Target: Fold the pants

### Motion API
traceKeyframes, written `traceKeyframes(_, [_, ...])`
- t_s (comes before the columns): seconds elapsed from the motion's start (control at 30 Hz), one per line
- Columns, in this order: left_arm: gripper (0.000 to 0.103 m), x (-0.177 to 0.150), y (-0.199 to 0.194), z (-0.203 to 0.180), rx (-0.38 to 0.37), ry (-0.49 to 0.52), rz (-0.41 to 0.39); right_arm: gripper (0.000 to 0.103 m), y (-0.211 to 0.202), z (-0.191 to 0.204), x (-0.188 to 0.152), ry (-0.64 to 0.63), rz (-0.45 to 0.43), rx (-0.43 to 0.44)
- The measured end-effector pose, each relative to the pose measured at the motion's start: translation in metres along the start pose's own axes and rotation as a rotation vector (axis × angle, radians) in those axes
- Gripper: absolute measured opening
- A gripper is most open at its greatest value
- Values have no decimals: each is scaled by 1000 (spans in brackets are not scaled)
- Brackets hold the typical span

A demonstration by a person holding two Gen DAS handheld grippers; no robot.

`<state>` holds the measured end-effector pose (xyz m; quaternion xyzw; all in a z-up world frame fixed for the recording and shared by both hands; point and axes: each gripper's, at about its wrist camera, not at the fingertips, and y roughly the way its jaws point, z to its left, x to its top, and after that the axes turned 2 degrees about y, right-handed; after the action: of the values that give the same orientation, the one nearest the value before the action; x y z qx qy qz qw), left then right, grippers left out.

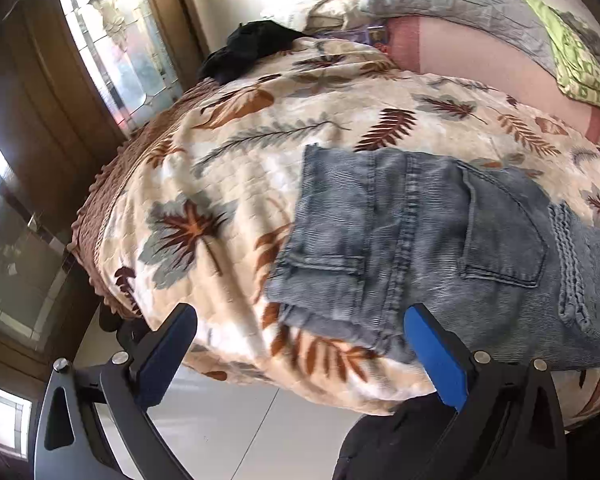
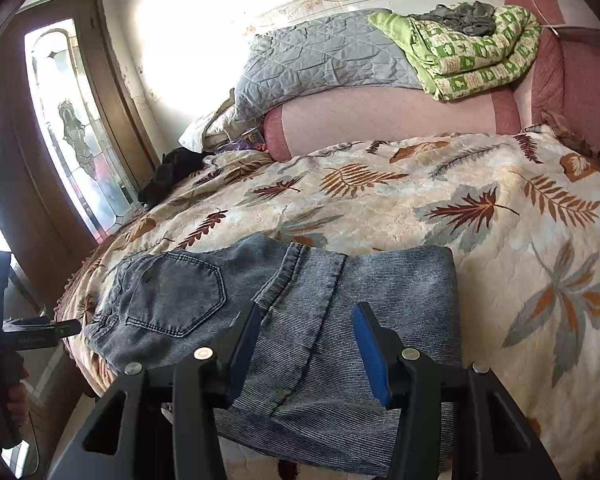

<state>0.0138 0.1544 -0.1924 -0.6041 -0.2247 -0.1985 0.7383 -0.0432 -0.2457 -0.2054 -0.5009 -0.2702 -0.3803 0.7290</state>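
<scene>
A: Denim, faded blue — the pants [image 2: 284,312] lie at the near edge of the bed, already doubled over, with the back pocket [image 2: 176,296] facing up and a leg hem laid across the middle.

B: And the grippers?

A: The right gripper [image 2: 306,344] hovers over the folded leg with its jaws apart, holding nothing. The left gripper [image 1: 300,356] is spread wide near the waist end, also empty; one blue pad [image 1: 434,356] is just beside the denim edge.

B: So how to do the next fold well?

A: I think each gripper should pinch through all layers at the edge, then both lift together and carry the cloth over evenly, so that the hem does not slip out. The denim looks thick, so a shallow pinch may lose it.

B: What is around?

A: A quilted bedspread [image 2: 480,208] with brown and grey leaves, soft and a little uneven. Farther away there are a grey quilt [image 2: 320,60], a green folded blanket [image 2: 480,64], a dark garment [image 2: 172,172], and a glass door [image 2: 72,128] with strong light.
</scene>
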Motion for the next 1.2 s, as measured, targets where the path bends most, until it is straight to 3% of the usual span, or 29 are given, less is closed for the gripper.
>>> traceKeyframes(0.27, [103,-12,15,42,12,-85,36,52,9,4,-4,-3,24,-12])
traceKeyframes(0.4, [103,-13,23,47,-24,-114,67,52,13,6,-6,-10,32,-15])
traceKeyframes(0.77, [103,-22,44,22,-280,-235,170,52,17,6,-6,-6,39,-7])
traceKeyframes(0.9, [103,-17,52,26,-310,-298,171,52,17,6,-6,-4,37,-6])
traceKeyframes(1.17, [103,-10,81,40,-457,-453,225,52,17,8,-7,-17,45,-8])
traceKeyframes(1.2, [99,-9,83,42,-480,-473,226,52,18,9,-8,-21,47,-9])
